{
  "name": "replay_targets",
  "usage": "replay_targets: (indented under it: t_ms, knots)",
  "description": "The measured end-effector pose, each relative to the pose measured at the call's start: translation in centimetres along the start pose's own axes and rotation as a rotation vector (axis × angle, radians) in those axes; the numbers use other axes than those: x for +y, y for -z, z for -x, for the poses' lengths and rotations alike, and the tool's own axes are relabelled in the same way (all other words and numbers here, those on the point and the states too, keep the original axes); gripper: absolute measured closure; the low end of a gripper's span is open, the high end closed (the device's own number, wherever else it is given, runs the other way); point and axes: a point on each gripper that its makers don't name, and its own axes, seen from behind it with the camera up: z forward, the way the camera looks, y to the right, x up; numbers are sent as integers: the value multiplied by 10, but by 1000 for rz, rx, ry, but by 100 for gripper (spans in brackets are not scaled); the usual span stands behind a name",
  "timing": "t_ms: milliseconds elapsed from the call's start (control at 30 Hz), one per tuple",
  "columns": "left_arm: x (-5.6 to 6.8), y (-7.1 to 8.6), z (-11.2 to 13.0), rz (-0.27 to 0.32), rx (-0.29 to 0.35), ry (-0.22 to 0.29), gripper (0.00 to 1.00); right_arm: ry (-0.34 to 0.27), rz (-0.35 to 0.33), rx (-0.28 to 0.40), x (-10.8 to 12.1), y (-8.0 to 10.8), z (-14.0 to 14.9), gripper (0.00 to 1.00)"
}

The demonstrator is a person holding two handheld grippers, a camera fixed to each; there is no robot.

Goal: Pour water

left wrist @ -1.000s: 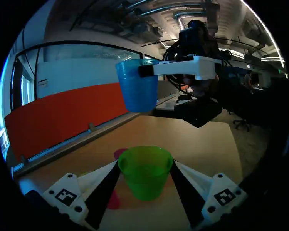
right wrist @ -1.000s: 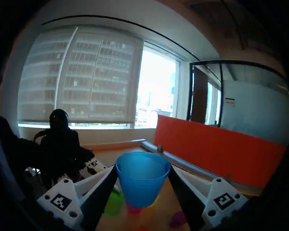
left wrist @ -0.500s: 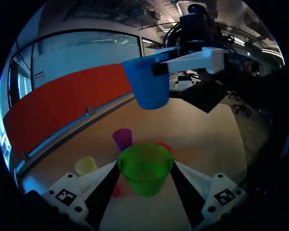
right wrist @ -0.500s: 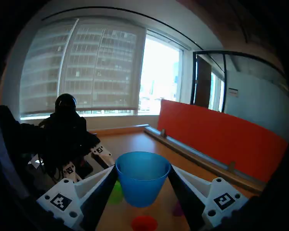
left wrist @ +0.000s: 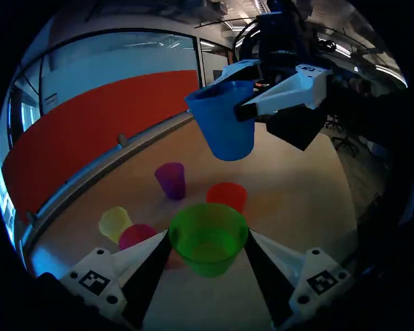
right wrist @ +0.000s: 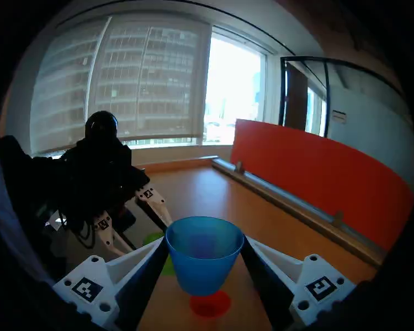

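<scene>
Left gripper view: both our jaws clamp cups; the blue cup [left wrist: 223,118], off-line from the green cup [left wrist: 208,243], may pour wide.

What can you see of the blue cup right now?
The blue cup is a translucent, tapered plastic tumbler, open-topped, clamped at its sides between both fingers of the right hand-held gripper. It hangs slightly tilted in the air above the table. Whether it holds water is unclear.
</scene>
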Motion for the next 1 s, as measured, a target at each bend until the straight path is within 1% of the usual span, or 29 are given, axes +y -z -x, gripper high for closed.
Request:
replay_targets:
  t_ms: [267,600,800,1000]
  knots:
    - [4,-10,19,22,-64,-21,12,1,-40,-44,-11,-3,24,7]
    - [6,-19,42,48,-135,-6,12,2,-85,-93,-26,-6,52,7]
    - [7,-25,51,61,-167,-17,12,9,-101,-110,-33,-8,61,7]
    - [8,-28,58,74,-184,-19,12,14,-115,-117,-38,-9,67,7]
